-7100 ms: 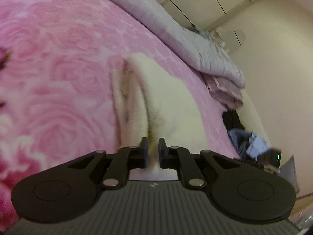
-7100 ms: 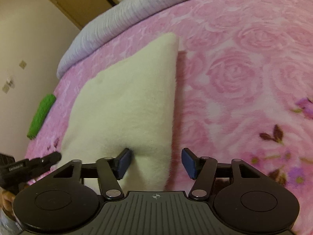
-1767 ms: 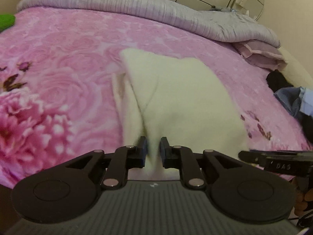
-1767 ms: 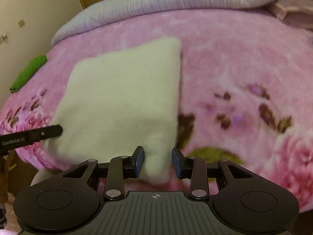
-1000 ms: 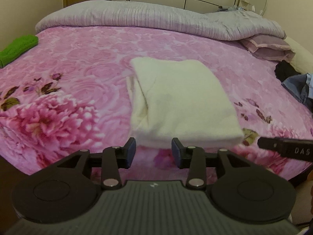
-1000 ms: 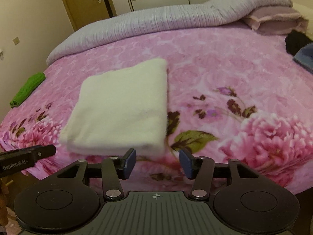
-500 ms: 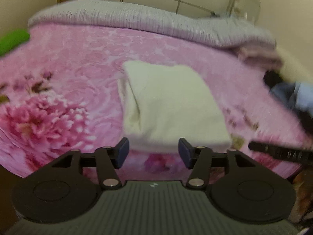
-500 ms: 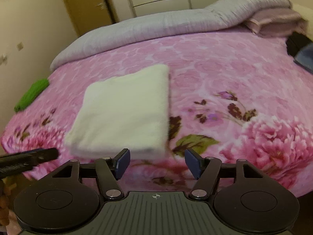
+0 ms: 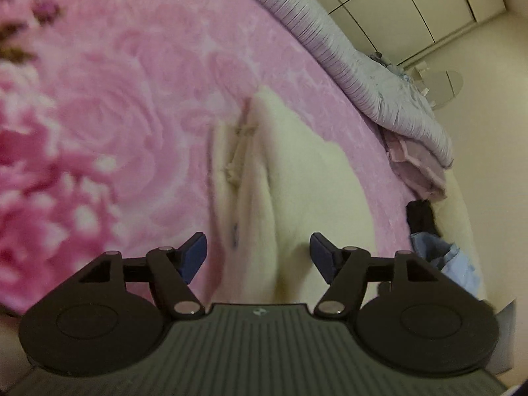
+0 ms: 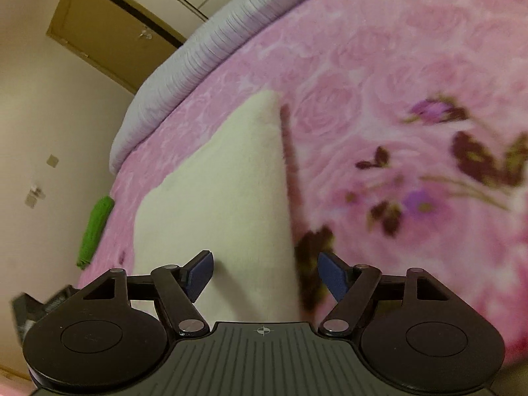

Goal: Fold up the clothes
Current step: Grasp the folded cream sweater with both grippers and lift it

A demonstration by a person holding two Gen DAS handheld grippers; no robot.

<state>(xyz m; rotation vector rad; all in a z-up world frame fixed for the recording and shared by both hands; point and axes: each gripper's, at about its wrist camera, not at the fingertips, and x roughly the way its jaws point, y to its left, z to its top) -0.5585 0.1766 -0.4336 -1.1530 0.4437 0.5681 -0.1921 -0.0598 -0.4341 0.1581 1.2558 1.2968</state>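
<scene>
Lying folded on the pink blanket, the cream garment fills the middle of both views. In the left wrist view, blurred pink roses sit at the left, then the garment's layered edge, then its smooth top face. The left gripper has its fingers spread wide, one on each side of the garment's near end, gripping nothing. Farther right, a grey quilt runs along the bed's far side, with blue clothes near the edge. In the right wrist view, a green cloth lies at the left edge of the bed, the garment beside it toward the centre, purple flowers at the right. The right gripper is also spread wide over the garment's near right corner, holding nothing.
</scene>
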